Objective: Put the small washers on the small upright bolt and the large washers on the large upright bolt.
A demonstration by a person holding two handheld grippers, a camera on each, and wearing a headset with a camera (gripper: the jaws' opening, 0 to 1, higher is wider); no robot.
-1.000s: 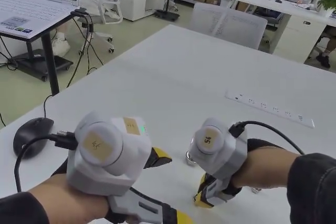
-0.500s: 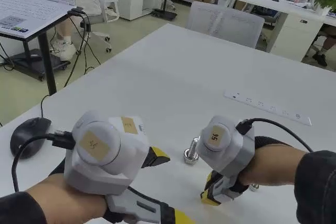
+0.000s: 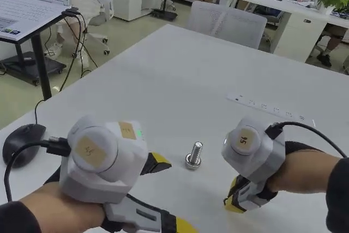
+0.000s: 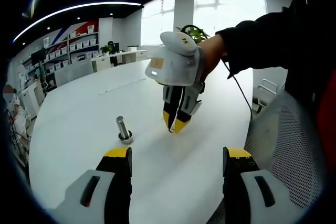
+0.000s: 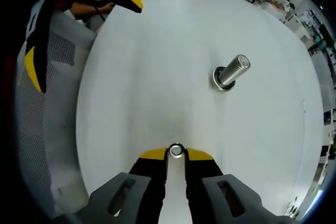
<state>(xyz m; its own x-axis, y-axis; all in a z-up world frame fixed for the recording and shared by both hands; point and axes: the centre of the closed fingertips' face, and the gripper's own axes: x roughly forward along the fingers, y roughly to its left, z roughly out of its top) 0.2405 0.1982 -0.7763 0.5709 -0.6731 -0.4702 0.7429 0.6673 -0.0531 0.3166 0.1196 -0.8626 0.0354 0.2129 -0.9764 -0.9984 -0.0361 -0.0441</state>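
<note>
Your right gripper [image 5: 176, 156] has its jaws drawn in on a small washer [image 5: 176, 150], pinched between the yellow tips with its hole facing that gripper's camera. In the head view the gripper's white housing and your hand cover most of those jaws, and the washer is too small to make out there. From the left gripper view, the right gripper points its tips down at the white table [image 3: 180, 80]. Whether they touch the surface cannot be told.

The upright bolt [image 3: 193, 154] stands on the table between your two grippers, apart from both. There is a wider metal ring at its foot, but you cannot tell whether that is a washer already on it or the bolt's own head. Nor can you tell whether this is the small or the large bolt.

Your left gripper [image 4: 178, 153] has its jaws spread wide with nothing between them, near the bolt. In the head view one of its jaws is cut off by the bottom edge.
</note>
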